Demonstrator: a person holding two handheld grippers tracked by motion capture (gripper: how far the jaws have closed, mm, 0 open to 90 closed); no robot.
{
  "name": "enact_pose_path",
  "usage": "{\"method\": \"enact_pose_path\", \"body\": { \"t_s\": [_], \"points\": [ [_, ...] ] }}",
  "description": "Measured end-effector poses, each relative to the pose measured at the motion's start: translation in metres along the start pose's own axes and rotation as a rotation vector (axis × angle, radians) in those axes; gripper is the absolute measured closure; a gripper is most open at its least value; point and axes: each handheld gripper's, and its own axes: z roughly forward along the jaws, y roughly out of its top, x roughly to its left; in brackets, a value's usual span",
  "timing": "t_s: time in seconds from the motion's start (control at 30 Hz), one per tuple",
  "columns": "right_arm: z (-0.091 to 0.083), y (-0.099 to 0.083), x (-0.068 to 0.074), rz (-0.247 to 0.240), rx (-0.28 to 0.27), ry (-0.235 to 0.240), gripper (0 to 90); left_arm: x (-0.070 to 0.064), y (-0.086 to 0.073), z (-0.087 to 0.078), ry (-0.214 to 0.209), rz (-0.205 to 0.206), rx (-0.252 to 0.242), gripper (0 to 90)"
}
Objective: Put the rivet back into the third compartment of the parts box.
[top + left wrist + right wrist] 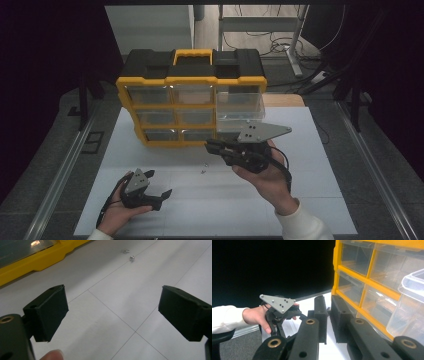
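While my right gripper (212, 146), fingers nearly shut on nothing, is nearing the yellow-framed clear-drawer organizer (192, 95), I'm holding the left gripper (161, 188) wide toward two small metal screws (204, 168); pickup needs centring.

Dark curtains (45, 60) on both sides, grey floor (210, 25) beyond, perhaps a desk frame (260, 22) with cables.

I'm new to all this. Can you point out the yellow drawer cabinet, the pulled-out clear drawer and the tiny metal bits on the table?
yellow drawer cabinet (170, 143): high view, bottom frame rail.
pulled-out clear drawer (240, 106): high view, clear front wall.
tiny metal bits (131, 258): left gripper view, the round one.
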Motion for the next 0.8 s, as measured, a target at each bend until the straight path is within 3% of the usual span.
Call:
{"method": "enact_pose_path", "body": {
  "t_s": [0.8],
  "points": [
    [-0.0067,0.0088,0.0009,-0.006,-0.037,-0.013,83.2,-0.0006,-0.0002,0.0006,0.001,0.009,0.008,9.5]
  ]
}}
